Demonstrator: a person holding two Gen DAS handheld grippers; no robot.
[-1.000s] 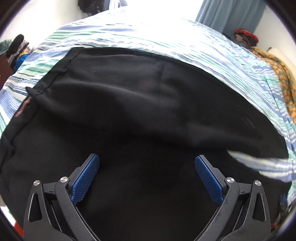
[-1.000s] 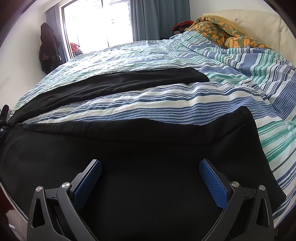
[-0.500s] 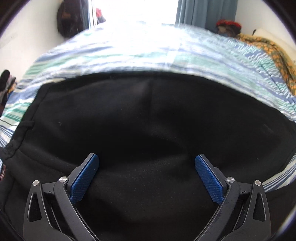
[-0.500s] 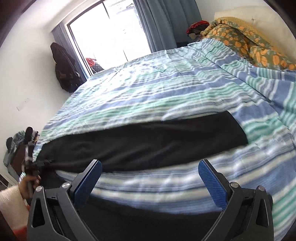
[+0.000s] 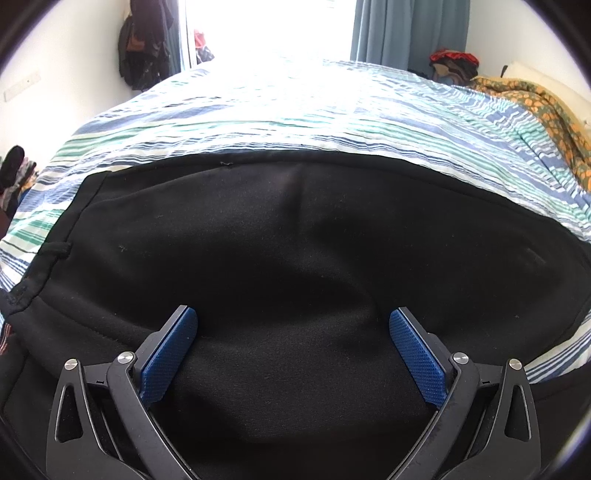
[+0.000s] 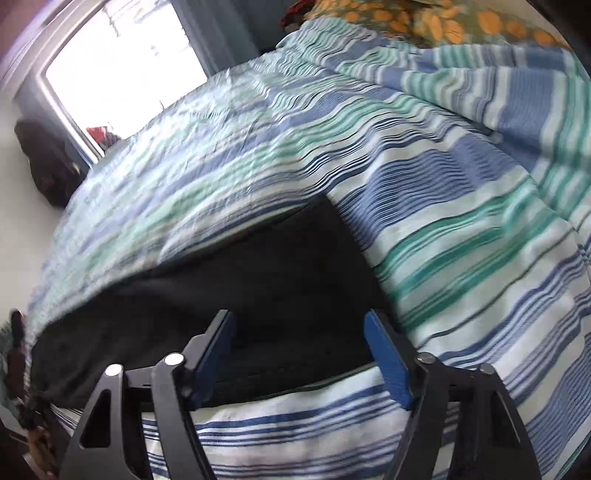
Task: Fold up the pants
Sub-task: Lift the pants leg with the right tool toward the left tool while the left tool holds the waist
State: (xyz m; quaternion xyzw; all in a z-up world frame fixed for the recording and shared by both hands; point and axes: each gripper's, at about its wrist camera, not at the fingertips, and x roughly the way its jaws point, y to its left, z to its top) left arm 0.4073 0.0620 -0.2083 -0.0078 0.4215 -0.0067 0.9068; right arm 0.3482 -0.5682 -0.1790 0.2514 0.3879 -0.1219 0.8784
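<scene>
Black pants (image 5: 280, 258) lie spread on a bed with a blue, green and white striped cover (image 5: 295, 110). In the left wrist view the waistband with a belt loop (image 5: 55, 251) is at the left. My left gripper (image 5: 293, 325) is open, low over the upper part of the pants, nothing between its blue pads. In the right wrist view one black pant leg (image 6: 258, 288) runs from the lower left to its hem end near the middle. My right gripper (image 6: 299, 328) is open right over that leg end, its pads either side of the cloth.
An orange-patterned blanket (image 6: 424, 18) lies at the head of the bed, also in the left wrist view (image 5: 546, 107). A window (image 6: 122, 70) and blue curtains (image 5: 406, 33) stand beyond the bed. Dark clothes (image 5: 144, 48) hang on the wall at the left.
My right gripper has moved from the near pant leg across the striped cover to the far leg's end, and its jaws have narrowed a little. My left gripper has shifted slightly over the waist area.
</scene>
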